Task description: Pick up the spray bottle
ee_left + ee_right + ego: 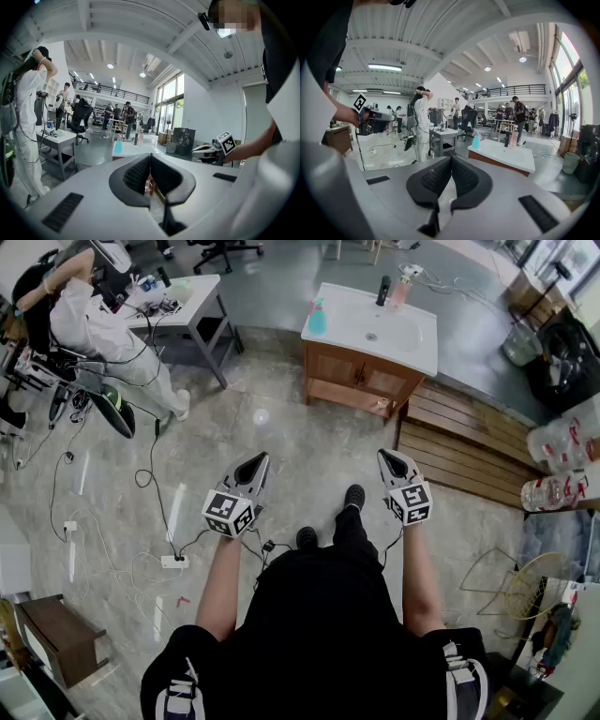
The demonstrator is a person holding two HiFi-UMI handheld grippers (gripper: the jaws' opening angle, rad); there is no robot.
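Observation:
The teal spray bottle (318, 317) stands on the left end of a white sink counter (412, 341) across the floor, well ahead of both grippers. It also shows small in the left gripper view (118, 146) and in the right gripper view (476, 139). My left gripper (255, 463) and right gripper (388, 457) are held out at waist height, side by side. Both point toward the counter. Each has its jaws shut with nothing between them (150, 157) (450, 160).
A pink bottle (400, 289) and a dark faucet (382, 290) stand at the counter's back. A person in white (103, 324) stands by a desk (192, 296) at far left. Cables and a power strip (173, 561) lie on the floor. Wooden decking (469, 442) and water jugs (562, 465) are at right.

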